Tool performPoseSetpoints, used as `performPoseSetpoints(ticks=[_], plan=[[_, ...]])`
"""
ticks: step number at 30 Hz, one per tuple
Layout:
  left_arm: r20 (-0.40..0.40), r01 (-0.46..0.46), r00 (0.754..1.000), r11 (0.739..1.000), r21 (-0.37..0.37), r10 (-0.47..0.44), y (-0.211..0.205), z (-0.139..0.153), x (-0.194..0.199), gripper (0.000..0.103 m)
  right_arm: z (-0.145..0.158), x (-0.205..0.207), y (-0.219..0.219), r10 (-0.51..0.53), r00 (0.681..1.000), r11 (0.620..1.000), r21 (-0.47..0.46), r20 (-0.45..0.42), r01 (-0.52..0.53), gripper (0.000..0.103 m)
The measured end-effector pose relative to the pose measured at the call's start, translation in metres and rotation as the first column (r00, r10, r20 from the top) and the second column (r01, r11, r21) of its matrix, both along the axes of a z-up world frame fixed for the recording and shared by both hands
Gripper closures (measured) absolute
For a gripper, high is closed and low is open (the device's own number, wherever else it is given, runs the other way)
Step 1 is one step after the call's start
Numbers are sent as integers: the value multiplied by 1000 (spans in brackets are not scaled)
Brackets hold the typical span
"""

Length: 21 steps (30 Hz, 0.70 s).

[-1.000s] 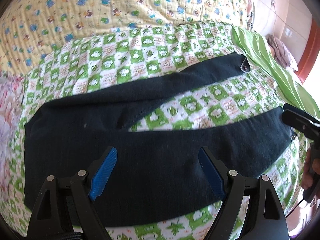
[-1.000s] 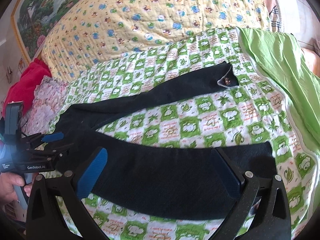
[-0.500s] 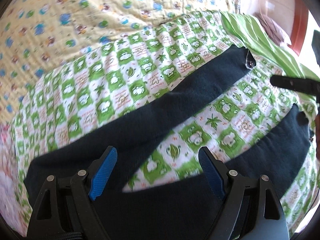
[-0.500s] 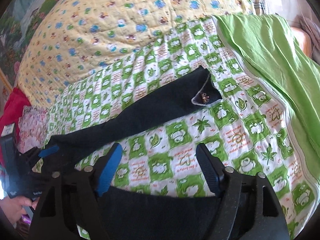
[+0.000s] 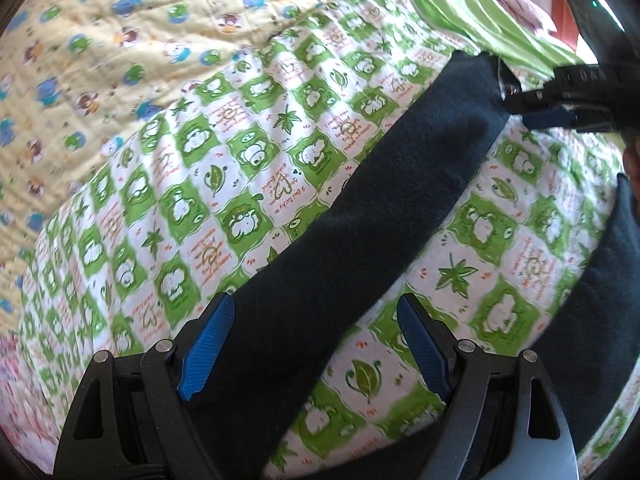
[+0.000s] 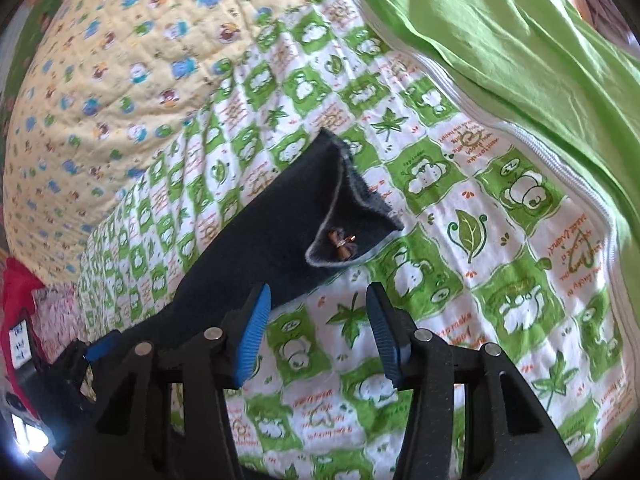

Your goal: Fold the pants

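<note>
Dark navy pants [image 5: 384, 208] lie spread on a green-and-white checked sheet [image 5: 240, 184], legs apart. In the left wrist view my left gripper [image 5: 316, 344] is open, low over the upper part of the far leg. The near leg [image 5: 592, 320] runs along the right. In the right wrist view my right gripper [image 6: 316, 336] is open just short of the far leg's cuff [image 6: 352, 220], whose hem is turned back showing a small brown bow [image 6: 342, 242]. The right gripper [image 5: 560, 108] also shows in the left wrist view, at the cuff.
A yellow quilt [image 6: 120, 60] with cartoon prints covers the bed behind the sheet. A plain green cloth [image 6: 520, 48] lies to the right. A red cloth [image 6: 16, 292] sits at the far left. The left gripper [image 6: 96, 352] shows at the lower left.
Both grippers moved forward from the near leg, across the gap, to the far leg. The right one now sits near the cuff, the left one over the upper far leg.
</note>
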<state>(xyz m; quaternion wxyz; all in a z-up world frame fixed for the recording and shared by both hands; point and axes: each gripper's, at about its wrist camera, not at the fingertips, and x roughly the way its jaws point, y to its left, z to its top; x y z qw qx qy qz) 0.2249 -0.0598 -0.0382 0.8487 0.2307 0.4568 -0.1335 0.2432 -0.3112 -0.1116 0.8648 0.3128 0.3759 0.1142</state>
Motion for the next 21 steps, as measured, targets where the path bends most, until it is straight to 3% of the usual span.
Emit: performPoseSetpoints(ticks=[4,7,9,11,12,18,21], plan=[[-19,11,1000,1000,16,-10,-2,-9,10,19,-8,12,-9,-28,999,997,66,-21,29,56],[-39,12,999,1000,14,-11,-3,-14,17,19,-9,19,-14,-39,999,994,101,-21,41,72],[-52,18,998,1000,7,-18,-4,-17,19,31,-8,21,-18,-45,999,993,111,-21,47,88],[-76,29,997,1000,-10,-30,-6,-19,22,47,-4,19,-19,-53,999,991,126,-8,53,92],[-88,35,995,999,-23,-37,-8,-20,22,57,-2,17,-20,-56,998,990,129,0,55,93],[-112,49,992,994,-98,-60,-10,-12,21,91,19,2,-24,-59,997,986,160,41,51,94],[-131,35,990,983,-179,-59,-4,2,19,94,29,-9,-27,-54,997,984,175,49,45,94]])
